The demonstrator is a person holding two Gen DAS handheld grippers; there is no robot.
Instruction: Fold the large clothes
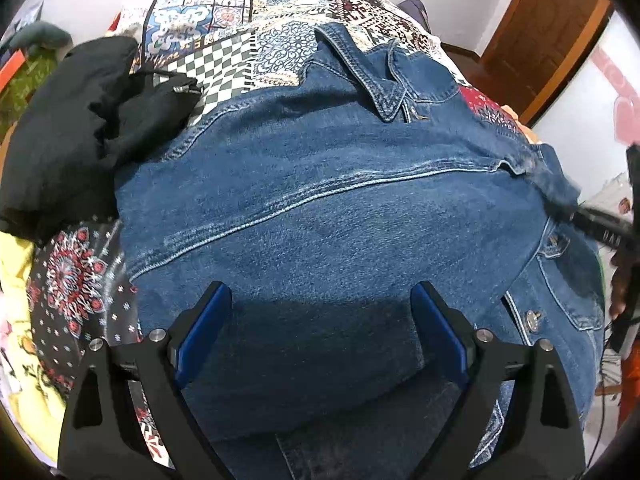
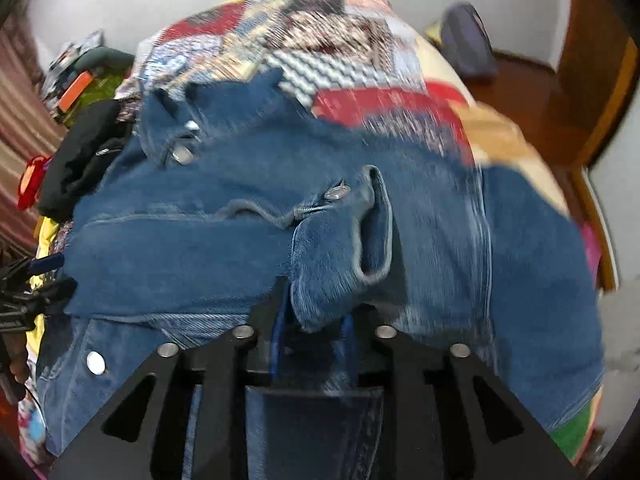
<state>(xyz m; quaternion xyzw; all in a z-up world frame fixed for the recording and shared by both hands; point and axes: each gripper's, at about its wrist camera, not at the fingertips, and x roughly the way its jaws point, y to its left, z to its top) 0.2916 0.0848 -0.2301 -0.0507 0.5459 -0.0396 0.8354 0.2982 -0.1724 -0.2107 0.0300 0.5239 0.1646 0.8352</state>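
Note:
A blue denim jacket (image 1: 320,200) lies spread on a patchwork bedspread (image 1: 248,20), collar at the far side. My left gripper (image 1: 320,300) is open, its blue pads (image 1: 208,328) wide apart just above the jacket's near part, holding nothing. In the right wrist view the jacket (image 2: 200,248) is blurred by motion. My right gripper (image 2: 316,312) is shut on a sleeve cuff (image 2: 340,256) of the jacket, which bunches up between the jaws, with a metal button (image 2: 337,193) just beyond. The right gripper also shows at the left view's right edge (image 1: 600,224).
A black garment (image 1: 80,120) lies left of the jacket; it also shows in the right wrist view (image 2: 80,160). Yellow and floral fabrics (image 1: 24,320) sit at the bed's left edge. A wooden door (image 1: 540,40) and floor are at the far right.

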